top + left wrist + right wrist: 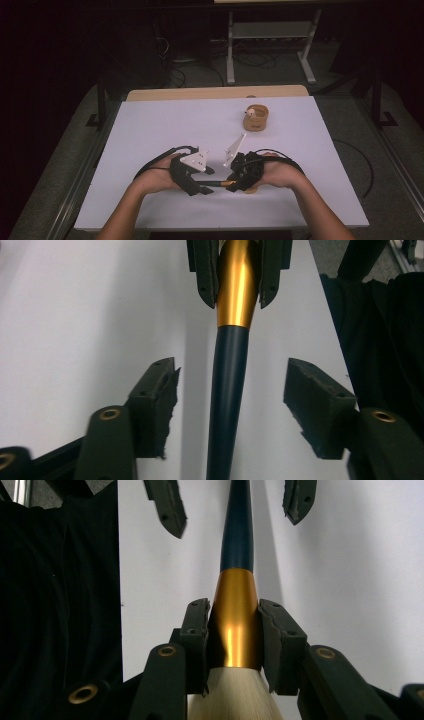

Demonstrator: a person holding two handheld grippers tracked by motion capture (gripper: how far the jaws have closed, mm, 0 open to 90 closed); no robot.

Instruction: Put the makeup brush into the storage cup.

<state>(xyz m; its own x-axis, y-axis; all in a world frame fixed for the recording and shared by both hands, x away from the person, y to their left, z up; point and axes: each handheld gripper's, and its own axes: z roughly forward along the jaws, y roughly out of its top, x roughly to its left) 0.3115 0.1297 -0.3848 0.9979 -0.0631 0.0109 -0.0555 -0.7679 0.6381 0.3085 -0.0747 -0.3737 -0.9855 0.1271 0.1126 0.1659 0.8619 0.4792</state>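
Brush [235, 630] hangs level near the worktop's [150, 125] front edge: right gripper [234, 630] clamps its gold ferrule to steady it, while left gripper [227, 395] jaws straddle the dark handle, not yet touching.

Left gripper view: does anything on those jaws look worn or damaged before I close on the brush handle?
Yes. The foam pad on the jaw at the left of that view has a ragged, torn inner edge, while the opposite pad looks clean. The brush handle sits between them untouched; the right gripper clamps the gold ferrule.
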